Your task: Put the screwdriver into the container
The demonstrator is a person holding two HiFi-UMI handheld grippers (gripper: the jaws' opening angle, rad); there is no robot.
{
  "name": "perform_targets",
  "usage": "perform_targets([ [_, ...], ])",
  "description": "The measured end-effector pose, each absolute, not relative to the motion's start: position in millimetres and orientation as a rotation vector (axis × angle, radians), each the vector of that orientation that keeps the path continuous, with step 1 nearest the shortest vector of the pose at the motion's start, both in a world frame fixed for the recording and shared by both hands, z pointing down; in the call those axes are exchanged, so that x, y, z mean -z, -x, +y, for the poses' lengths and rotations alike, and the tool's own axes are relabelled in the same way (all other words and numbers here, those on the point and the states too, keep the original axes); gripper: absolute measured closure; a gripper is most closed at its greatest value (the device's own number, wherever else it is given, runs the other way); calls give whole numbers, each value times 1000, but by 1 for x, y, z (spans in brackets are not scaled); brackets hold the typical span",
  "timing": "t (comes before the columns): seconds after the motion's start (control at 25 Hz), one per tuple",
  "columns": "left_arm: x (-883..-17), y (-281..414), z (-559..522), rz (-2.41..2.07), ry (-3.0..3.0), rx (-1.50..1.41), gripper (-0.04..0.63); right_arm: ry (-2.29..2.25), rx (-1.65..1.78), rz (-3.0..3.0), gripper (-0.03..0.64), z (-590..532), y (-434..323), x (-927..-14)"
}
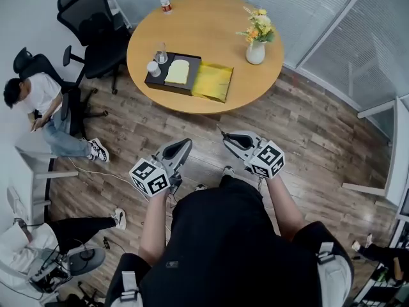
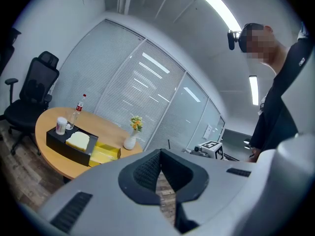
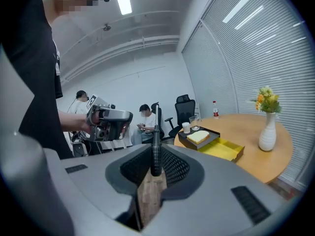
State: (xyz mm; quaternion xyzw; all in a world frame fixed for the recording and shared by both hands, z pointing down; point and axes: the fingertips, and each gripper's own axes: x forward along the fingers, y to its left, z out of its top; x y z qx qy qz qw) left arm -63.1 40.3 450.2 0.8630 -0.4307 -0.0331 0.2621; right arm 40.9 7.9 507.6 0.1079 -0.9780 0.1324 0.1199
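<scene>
1. Your right gripper [image 3: 155,154] is clamped on the screwdriver [image 3: 156,141]. The black handle sits between the jaws, and the thin shaft sticks out past their tips.
2. Your left gripper [image 2: 160,154] has its jaws brought together with nothing in them (only a sliver of wooden floor shows through the gap lower down).
3. From the head view, you hold both grippers in front of your body above the wooden floor [image 1: 307,126]. They are side by side but apart, and both point towards the table.
4. The round table [image 1: 211,24] stands ahead of you, well apart from either gripper, so the screwdriver is nowhere near it yet.
5. The yellow container [image 1: 213,82] lies open on the table near the edge closest to you. It sits just beside a black tray [image 1: 156,80], which is on its left.
6. The tray carries a pale yellow slab [image 1: 177,72]. A white cup [image 1: 153,68] and a clear glass [image 1: 161,55] stand at its left end.
7. A white vase of flowers [image 1: 255,51] stands on the right of the tabletop, and a small bottle [image 1: 165,0] stands at the far edge.
8. Black office chairs [image 1: 96,27] stand to the left of the table. A seated person [image 1: 45,104] is beside them, looking down (whatever is in the hands is too small to tell).
</scene>
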Motion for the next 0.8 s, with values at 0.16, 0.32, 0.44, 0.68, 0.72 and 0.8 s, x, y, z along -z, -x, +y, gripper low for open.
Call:
perform_targets([
  [0.16,-449,57,26,-1210,-2307,105,589,-260,-393,-2860,558,-9,-46,-509],
  [0.32,-451,47,18,-1243,-2285,109,589,-213,-391,-2858,558,-22,-53,-511],
  [0.44,-453,41,11,-1265,-2272,108,589,-184,-383,-2863,558,-31,-56,-512],
  [0.68,-459,24,-1,-1279,-2261,123,590,-173,-376,-2869,558,-48,-73,-516],
  [0.72,-460,20,-4,-1278,-2266,119,590,-178,-377,-2869,558,-51,-76,-517],
  [0.8,-461,13,-10,-1274,-2271,115,589,-186,-380,-2869,558,-58,-84,-518],
])
